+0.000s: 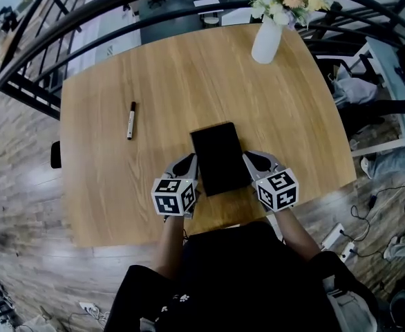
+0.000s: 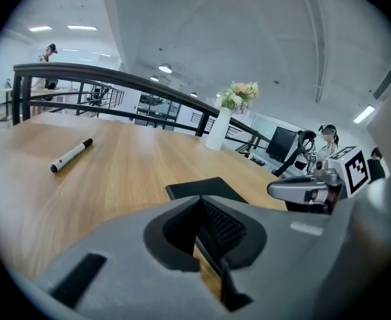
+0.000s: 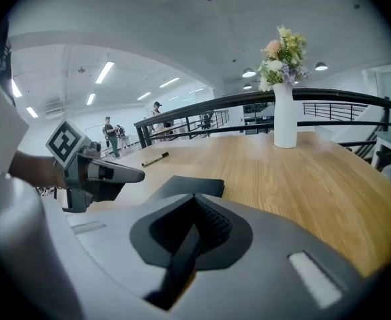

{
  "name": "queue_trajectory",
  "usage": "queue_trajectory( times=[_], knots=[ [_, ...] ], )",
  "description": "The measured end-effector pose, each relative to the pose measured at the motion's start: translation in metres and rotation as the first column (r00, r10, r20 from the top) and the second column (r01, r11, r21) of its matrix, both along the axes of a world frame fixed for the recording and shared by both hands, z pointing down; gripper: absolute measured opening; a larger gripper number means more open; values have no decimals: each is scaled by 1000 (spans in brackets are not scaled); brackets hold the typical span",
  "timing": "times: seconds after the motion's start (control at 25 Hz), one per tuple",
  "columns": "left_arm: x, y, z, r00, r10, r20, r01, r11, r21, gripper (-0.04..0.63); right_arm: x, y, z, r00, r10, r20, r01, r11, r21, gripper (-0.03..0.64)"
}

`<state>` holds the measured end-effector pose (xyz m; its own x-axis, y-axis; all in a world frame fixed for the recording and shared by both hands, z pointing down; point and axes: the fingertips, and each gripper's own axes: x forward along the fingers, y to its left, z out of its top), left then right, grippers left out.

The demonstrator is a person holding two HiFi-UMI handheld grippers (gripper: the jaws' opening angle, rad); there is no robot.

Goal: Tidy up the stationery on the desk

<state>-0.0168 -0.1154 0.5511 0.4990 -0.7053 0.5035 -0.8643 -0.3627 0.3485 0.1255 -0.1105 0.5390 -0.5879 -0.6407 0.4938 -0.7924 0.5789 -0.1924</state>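
Now the notebook (image 1: 218, 158) shows a plain, matte black, rectangular cover.

Head cam sits high and looks steeply down on the whole desk (image 1: 119, 185). Both gripper views ride low and close over its near edge, facing across the top toward the vase (image 3: 285, 120). All three views share the black notebook (image 1: 218, 156), marker (image 1: 130, 120) and vase.

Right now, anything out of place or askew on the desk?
Only the marker: it lies loose on the left side of the table, well apart from the black notebook, which the left tongs and right tongs clamp by its side edges. The vase stands upright; nothing spilled or damaged.
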Motion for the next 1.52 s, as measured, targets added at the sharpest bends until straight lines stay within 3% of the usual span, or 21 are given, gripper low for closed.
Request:
queue_trajectory(
  times=[0.24, 0.84, 1.52],
  knots=[
    [-13, 9, -15, 1000, -14, -8, 15, 999, 46, -8, -24, -1, -27, 996, -5, 86, 1, 999, 46, 9],
    [-76, 21, -42, 997, -70, 14, 67, 989, 128, -8, -94, -4, -56, 988, -88, 128, 76, 993, 95, 9],
    [-81, 51, -78, 982, -185, 31, 176, 967, 186, -8, -98, 10, -92, 968, -179, 178, 158, 979, 126, 9]
  ],
)
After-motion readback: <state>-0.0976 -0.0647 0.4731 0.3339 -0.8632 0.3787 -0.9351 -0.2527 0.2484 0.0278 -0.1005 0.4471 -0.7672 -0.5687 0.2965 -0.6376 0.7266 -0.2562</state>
